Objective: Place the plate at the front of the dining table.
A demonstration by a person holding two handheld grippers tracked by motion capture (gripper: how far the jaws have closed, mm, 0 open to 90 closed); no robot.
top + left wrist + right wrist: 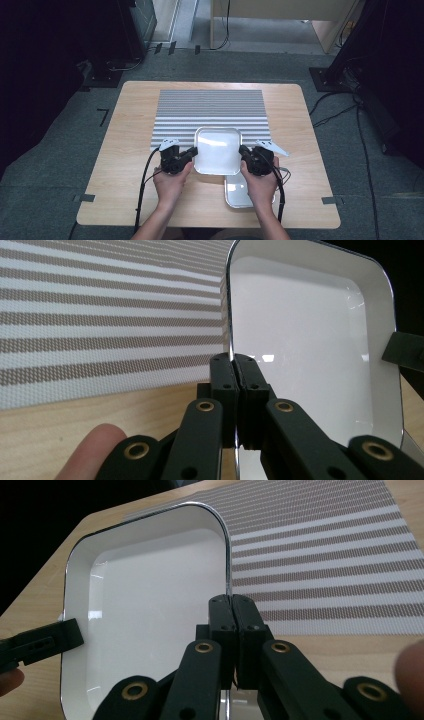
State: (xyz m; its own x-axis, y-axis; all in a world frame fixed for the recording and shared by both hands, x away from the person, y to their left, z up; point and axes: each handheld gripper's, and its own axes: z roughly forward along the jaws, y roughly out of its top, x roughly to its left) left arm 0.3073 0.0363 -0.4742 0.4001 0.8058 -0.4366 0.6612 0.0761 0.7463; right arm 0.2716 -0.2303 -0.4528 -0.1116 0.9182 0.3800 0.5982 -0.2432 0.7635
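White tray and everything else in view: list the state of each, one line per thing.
White tray: empty, held by both side rims, partly over the mat.
Second tray: empty, on the table.
Striped mat: flat.
Left gripper: shut on tray rim.
Right gripper: shut on tray rim.

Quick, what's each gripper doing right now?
Left gripper: shut on the white square metal-rimmed tray's left rim.
Right gripper: shut on the same tray's right rim.

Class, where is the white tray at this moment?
In the high view the white tray sits at the table's near middle, clamped between the left gripper and right gripper, overlapping the striped mat.
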